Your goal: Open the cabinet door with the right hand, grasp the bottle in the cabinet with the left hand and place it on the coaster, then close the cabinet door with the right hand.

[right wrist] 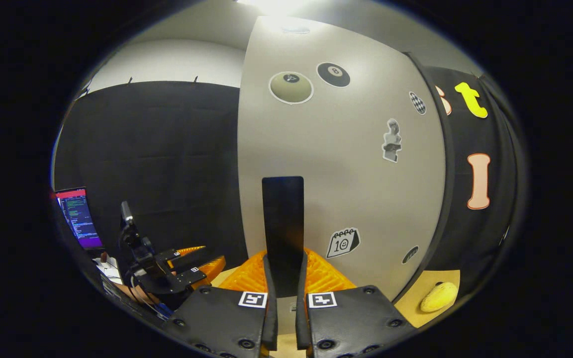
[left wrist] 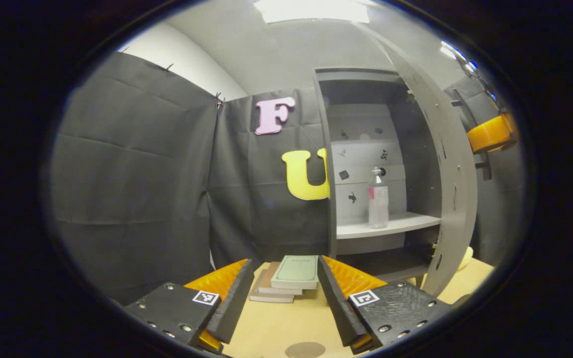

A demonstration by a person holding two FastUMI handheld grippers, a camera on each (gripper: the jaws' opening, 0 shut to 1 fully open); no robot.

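Observation:
The grey cabinet (left wrist: 326, 164) stands with its door (left wrist: 453, 189) swung wide to the right. A clear bottle (left wrist: 378, 199) with a pink label stands upright on the white shelf (left wrist: 406, 222) inside. My left gripper (left wrist: 284, 293) is open, low over the table and well short of the bottle, with nothing between its fingers. A brown round coaster (left wrist: 305, 349) lies on the table just below it. In the right gripper view, my right gripper (right wrist: 283, 261) is shut on the door's black vertical handle (right wrist: 282, 219); the door front (right wrist: 366, 174) carries stickers. The right gripper (left wrist: 493, 132) also shows beyond the door's edge.
A stack of books (left wrist: 289, 278) lies on the wooden table (left wrist: 276, 323) ahead of the left fingers. A yellow lemon-like object (right wrist: 438, 296) rests on the table past the door. The left gripper (right wrist: 187, 268) and a monitor (right wrist: 77, 216) sit at lower left.

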